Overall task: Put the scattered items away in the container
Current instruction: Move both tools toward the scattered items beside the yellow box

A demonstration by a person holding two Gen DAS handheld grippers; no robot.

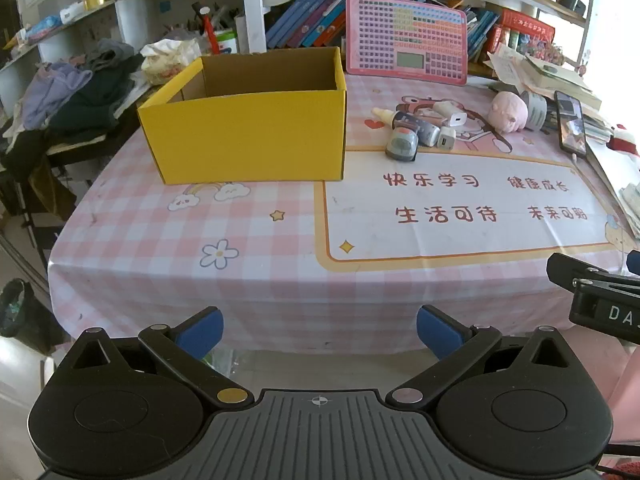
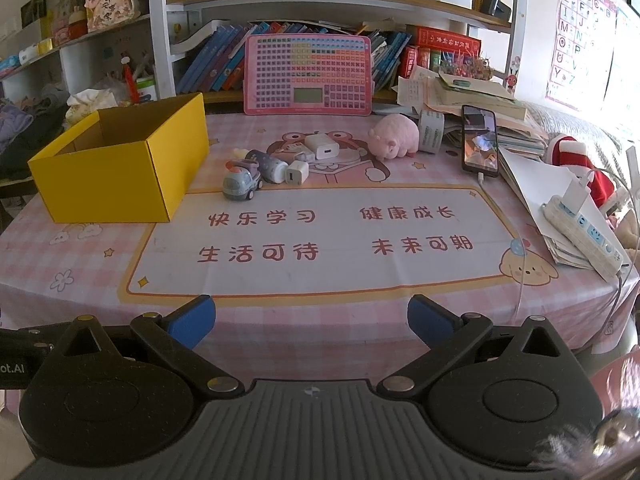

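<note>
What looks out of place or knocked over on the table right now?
The small bottle lies on its side among the toy car and two white chargers, clustered loose beside the yellow box, whose visible inside looks empty. The pink plush pig sits apart. Nothing looks spilled or broken.

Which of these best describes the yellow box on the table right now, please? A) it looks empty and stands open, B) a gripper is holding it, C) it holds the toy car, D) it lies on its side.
A: the yellow box stands upright and open, its visible interior bare, while the toy car sits on the tablecloth beside it.
</note>
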